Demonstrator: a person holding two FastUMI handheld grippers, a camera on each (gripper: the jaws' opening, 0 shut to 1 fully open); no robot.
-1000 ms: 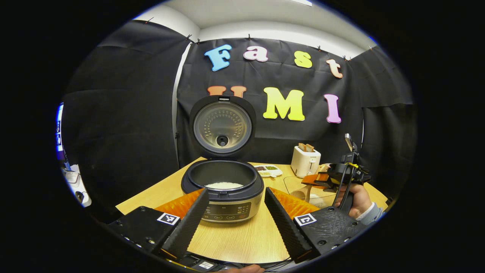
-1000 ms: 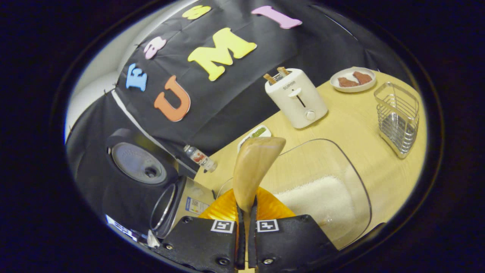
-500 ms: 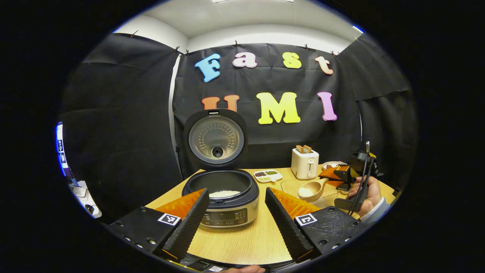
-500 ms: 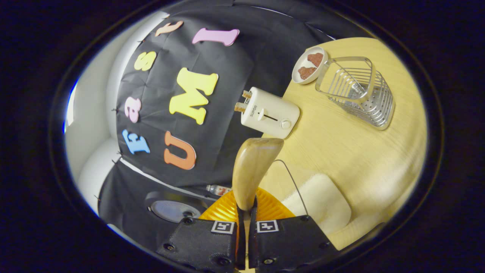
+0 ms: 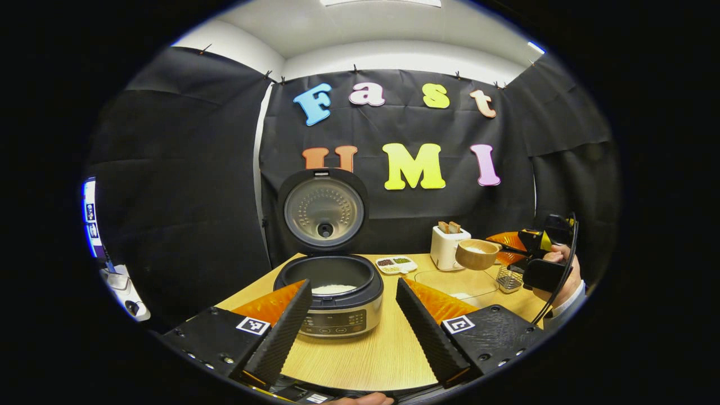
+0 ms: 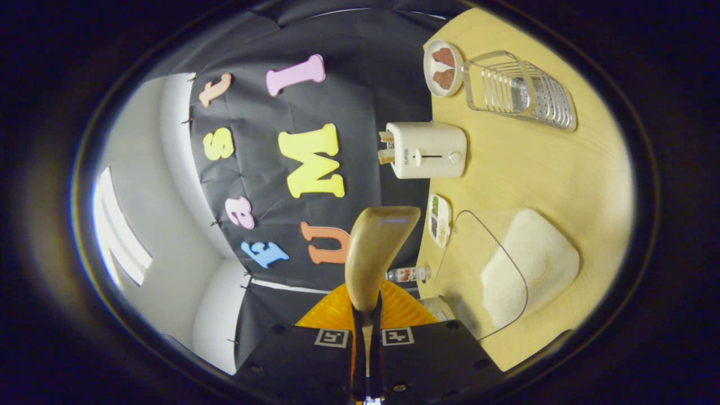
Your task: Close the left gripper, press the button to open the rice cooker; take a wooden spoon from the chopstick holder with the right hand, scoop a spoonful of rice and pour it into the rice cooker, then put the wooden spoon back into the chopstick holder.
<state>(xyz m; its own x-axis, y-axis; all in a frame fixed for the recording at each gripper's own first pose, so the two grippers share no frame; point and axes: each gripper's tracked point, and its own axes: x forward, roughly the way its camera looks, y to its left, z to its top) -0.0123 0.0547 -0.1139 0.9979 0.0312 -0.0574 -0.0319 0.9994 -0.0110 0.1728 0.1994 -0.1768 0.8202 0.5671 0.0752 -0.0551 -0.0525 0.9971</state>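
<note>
Both fingers (image 6: 360, 360) pinch wooden spoon (image 6: 374, 253) — seemingly centred.

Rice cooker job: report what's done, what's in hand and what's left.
Done: the rice cooker stands with its lid up, and some rice already lies in the pot. In hand: the right gripper is shut on the wooden spoon, bowl loaded with rice, held above the clear rice container. The left gripper waits open. Left: pour into the cooker, then return the spoon to the chopstick holder.

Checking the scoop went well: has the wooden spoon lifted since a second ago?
Yes. In the left gripper view the wooden spoon has risen from table height to level with the toaster.
</note>
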